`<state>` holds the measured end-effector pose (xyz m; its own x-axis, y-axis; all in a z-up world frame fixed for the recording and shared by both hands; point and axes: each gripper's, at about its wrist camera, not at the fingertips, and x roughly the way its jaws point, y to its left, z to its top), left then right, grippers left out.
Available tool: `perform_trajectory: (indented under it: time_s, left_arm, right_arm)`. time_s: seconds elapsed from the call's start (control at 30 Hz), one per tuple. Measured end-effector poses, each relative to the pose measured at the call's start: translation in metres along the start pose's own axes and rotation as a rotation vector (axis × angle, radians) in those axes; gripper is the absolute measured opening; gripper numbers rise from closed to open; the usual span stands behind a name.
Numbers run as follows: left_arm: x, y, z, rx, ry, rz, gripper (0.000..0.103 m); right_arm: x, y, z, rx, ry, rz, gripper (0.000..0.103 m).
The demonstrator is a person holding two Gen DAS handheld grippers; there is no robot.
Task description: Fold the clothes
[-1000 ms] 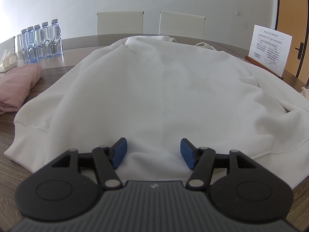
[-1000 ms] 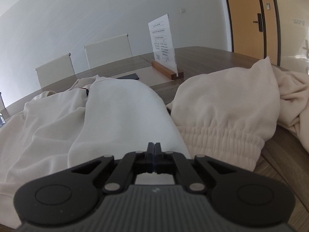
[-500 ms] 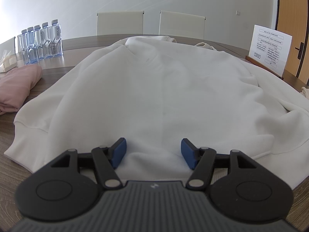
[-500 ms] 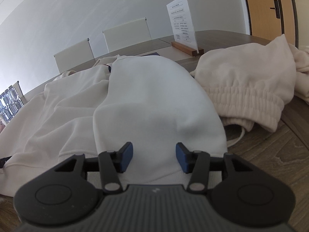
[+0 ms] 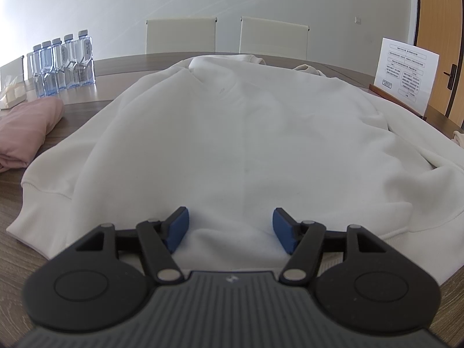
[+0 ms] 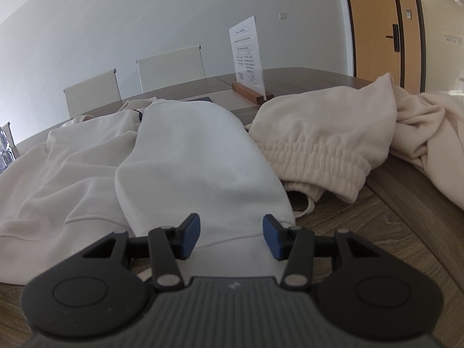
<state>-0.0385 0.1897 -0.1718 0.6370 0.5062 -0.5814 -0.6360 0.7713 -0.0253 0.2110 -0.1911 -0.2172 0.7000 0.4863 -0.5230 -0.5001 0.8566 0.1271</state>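
A: What changed just now?

B: Right claw [image 6: 231, 237] was pinched shut 1 s ago, sprang apart half a sec back, and is wide now w/ nothing in it. It's let go of the sleeve [image 6: 200, 171], which lies flat across the right side of the sweatshirt [image 5: 240, 145], cuff at the near edge btwn the pads.

A: Left one?

B: Left claw [image 5: 230, 229] same as before: gaping, empty, low over the near hem, approx mid-body. Hasn't shifted.

A: So for the fold?

B: Sweatshirt's spread on the bench [image 5: 17, 261], collar far. Right sleeve looks folded in; left sleeve, far as I can tell, sits out at the side. Cream pile [image 6: 324, 133] just right of it, pink one [image 5: 26, 127] at left.
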Motion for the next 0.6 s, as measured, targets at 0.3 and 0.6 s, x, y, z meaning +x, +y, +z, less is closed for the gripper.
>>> perform_trajectory:
  time_s: [0.3,0.6]
  left_arm:
    - [-0.001,-0.001,0.000,-0.001,0.000,0.003,0.062]
    - [-0.001,0.000,0.000,-0.006,0.002,-0.001,0.063]
  right_arm:
    - [0.011,0.001,0.000,-0.024,0.028,-0.076,0.062]
    - [0.011,0.015,0.019,-0.167,-0.020,-0.171,0.018]
